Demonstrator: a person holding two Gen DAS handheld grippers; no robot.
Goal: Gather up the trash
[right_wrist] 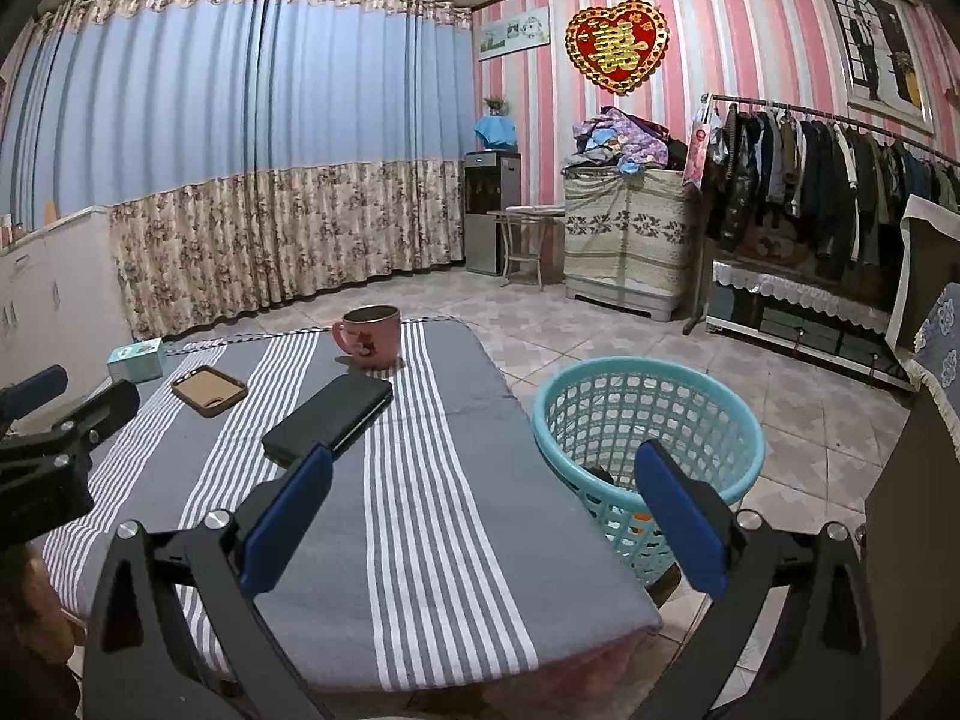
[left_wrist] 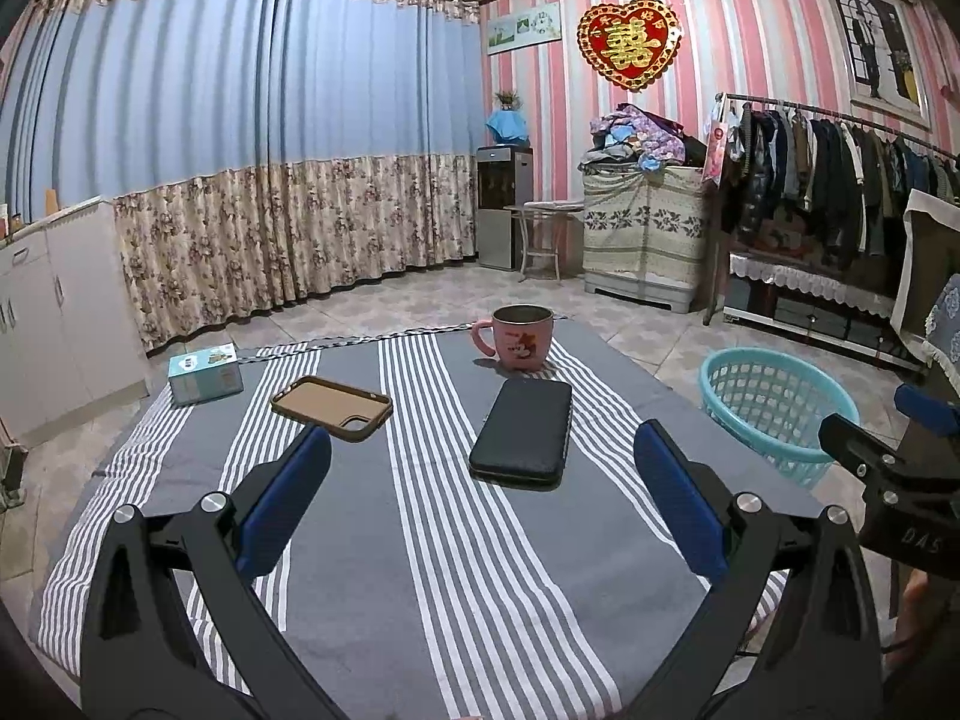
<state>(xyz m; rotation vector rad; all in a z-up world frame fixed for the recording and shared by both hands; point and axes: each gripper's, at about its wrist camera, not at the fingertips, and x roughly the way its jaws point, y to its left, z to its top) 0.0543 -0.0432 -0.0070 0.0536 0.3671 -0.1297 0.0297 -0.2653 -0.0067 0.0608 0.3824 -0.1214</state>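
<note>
A turquoise mesh basket (right_wrist: 648, 414) stands on the floor at the table's right edge, also in the left wrist view (left_wrist: 774, 402); something dark and something orange lie at its bottom. My left gripper (left_wrist: 480, 450) is open and empty above the near part of the striped tablecloth (left_wrist: 420, 570). My right gripper (right_wrist: 486, 474) is open and empty, hovering over the table's right edge next to the basket. No loose trash shows on the table.
On the cloth lie a black phone (left_wrist: 522, 432), a brown phone case (left_wrist: 333, 408), a pink mug (left_wrist: 519, 339) and a small teal box (left_wrist: 204, 372). White cabinets (left_wrist: 54, 324) stand left; a clothes rack (left_wrist: 840, 180) stands right.
</note>
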